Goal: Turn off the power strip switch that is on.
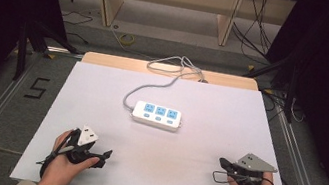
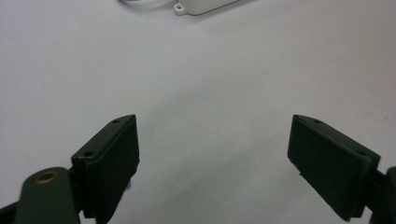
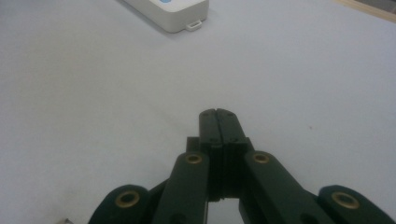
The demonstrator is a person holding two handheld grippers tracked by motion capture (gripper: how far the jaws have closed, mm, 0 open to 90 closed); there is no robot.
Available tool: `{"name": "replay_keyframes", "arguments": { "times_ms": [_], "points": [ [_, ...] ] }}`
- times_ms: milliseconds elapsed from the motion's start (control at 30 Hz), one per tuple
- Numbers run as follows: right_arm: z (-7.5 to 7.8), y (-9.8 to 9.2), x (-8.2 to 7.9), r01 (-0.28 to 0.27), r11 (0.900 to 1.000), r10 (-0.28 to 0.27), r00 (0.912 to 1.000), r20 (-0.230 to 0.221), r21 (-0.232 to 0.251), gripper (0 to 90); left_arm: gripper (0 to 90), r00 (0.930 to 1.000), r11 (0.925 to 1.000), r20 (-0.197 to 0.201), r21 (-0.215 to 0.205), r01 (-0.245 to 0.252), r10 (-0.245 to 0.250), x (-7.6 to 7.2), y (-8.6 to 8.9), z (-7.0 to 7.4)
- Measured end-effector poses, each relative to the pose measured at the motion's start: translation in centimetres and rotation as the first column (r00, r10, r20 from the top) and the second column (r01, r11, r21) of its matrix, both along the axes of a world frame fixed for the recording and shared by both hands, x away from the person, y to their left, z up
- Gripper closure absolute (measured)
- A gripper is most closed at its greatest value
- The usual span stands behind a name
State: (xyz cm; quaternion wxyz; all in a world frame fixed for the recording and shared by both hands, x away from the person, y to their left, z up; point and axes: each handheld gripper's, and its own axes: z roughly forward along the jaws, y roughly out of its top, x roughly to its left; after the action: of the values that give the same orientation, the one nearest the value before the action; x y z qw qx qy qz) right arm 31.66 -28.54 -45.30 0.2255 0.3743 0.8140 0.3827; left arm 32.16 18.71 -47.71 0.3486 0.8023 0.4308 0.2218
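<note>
A white power strip (image 1: 157,115) with three blue sockets lies in the middle of the white table (image 1: 102,87); its grey cord (image 1: 153,86) runs off toward the far edge. One end of the power strip (image 2: 205,5) shows at the top of the left gripper view, and a corner of the power strip (image 3: 169,13) at the top of the right gripper view. My left gripper (image 1: 105,157) rests near the front left, held in a hand, jaws wide apart with nothing between them. My right gripper (image 1: 221,161) sits near the front right, jaws pressed together and empty.
A coil of grey cable (image 1: 177,65) lies past the table's far edge on a wooden strip. Black stands and cables flank the table on both sides. A "5" mark (image 1: 36,87) is on the floor at the left.
</note>
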Motion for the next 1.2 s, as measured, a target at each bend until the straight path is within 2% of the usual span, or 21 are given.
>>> {"name": "replay_keyframes", "arguments": {
  "times_ms": [433, 833, 1200],
  "points": [
    [1.2, 1.4, 0.6, -0.026, 1.000, 0.026, 0.9997, -0.004, -0.009, 90.0, 16.3, 1.0000, 1.0000, -0.002, 0.003, 0.001, -0.001, 0.1, -0.2, 0.0],
    [2.5, 4.1, 2.3, -0.083, 0.996, 0.083, 0.9965, -0.001, -0.032, 90.0, 16.3, 1.0000, 1.0000, -0.006, 0.002, 0.001, -0.001, 0.1, -0.2, -0.1],
    [3.3, 4.9, 3.4, -0.098, 0.994, 0.098, 0.9952, -0.009, -0.044, 90.0, 16.5, 1.0000, 1.0000, -0.002, 0.002, 0.002, -0.002, 0.1, -0.2, -0.1]
  ]
}}
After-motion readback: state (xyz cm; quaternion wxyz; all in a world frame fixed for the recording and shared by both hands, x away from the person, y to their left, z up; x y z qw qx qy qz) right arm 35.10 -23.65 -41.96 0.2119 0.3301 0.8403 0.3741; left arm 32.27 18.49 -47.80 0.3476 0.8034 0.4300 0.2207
